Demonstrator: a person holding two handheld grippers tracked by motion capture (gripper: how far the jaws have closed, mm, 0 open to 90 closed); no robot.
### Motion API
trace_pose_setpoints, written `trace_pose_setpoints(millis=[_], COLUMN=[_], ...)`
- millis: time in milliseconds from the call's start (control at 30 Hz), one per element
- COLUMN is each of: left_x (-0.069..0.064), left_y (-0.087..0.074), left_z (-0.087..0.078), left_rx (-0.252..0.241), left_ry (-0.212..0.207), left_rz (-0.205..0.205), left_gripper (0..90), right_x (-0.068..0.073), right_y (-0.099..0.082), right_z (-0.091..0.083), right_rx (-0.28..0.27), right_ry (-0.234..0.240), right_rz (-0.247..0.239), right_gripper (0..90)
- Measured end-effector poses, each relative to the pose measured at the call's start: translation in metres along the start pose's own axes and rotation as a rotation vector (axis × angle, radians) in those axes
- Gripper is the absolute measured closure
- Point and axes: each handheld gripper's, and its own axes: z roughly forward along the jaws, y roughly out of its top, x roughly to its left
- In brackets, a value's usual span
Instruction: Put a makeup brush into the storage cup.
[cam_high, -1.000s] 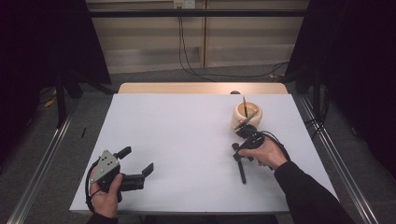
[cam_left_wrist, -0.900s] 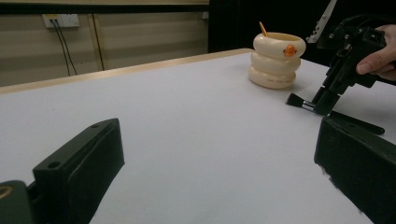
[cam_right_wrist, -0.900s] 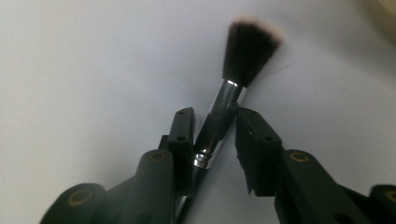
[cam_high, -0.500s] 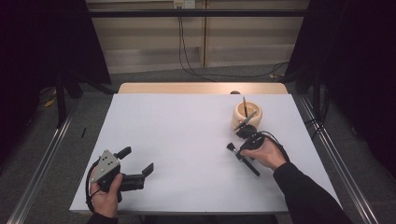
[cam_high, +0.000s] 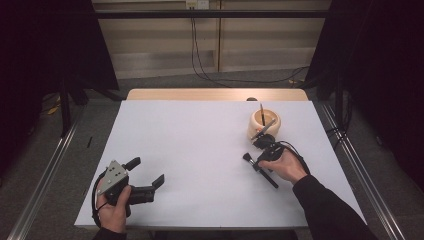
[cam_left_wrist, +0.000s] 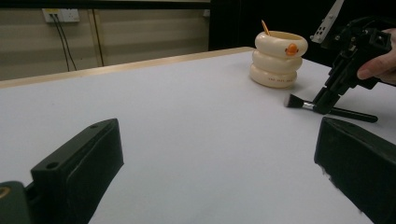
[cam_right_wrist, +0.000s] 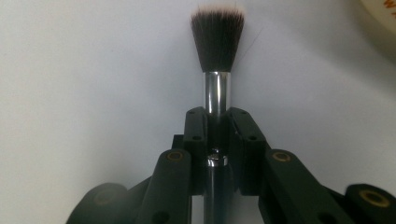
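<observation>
R gripper (cam_high: 259, 161) has just closed on brush (cam_right_wrist: 216, 70), which lies flat on table (cam_high: 190, 150) just beside cup (cam_high: 265, 125); grasp step done, I judge; next: lift, tip upright into cup; L gripper (cam_high: 148, 176) wide, idle

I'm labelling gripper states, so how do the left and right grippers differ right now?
The left gripper has its jaws wide apart with nothing between them; the right gripper has just closed on the makeup brush. The left one sits at the table's near left corner; the right is beside the cream holder. Both are black and hand-held.
</observation>
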Motion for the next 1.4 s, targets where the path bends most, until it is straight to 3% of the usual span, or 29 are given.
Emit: trace_pose_setpoints(millis=[67, 200, 500, 567, 600, 867, 1400], left_x=[0.000, 0.002, 0.002, 0.002, 0.000, -0.002, -0.001], left_y=[0.000, 0.000, 0.000, 0.000, 0.000, 0.000, 0.001], left_z=[0.000, -0.002, -0.002, -0.002, -0.001, -0.001, -0.002], left_rx=[-0.002, -0.001, -0.002, -0.003, -0.003, -0.004, -0.006], left_ry=[-0.006, 0.022, 0.011, 0.008, 0.010, 0.000, 0.001], left_rz=[-0.002, -0.009, -0.008, -0.014, -0.018, -0.018, -0.015], left_gripper=[1.1, 1.2, 1.2, 1.2, 1.2, 1.2, 1.3], right_x=[0.000, -0.002, -0.003, -0.004, -0.003, -0.001, 0.001], right_y=[-0.001, -0.004, -0.006, -0.007, -0.007, -0.009, -0.016], right_z=[0.001, 0.000, -0.001, -0.001, -0.001, -0.006, -0.022], right_rx=[-0.016, -0.030, -0.054, -0.067, -0.071, -0.109, -0.190], right_ry=[0.002, 0.017, 0.033, 0.032, 0.037, 0.038, 0.050], right_rz=[0.001, 0.023, 0.029, 0.008, 0.027, -0.006, -0.004], right_gripper=[78.2, 78.2, 78.2, 78.2, 78.2, 78.2, 78.2])
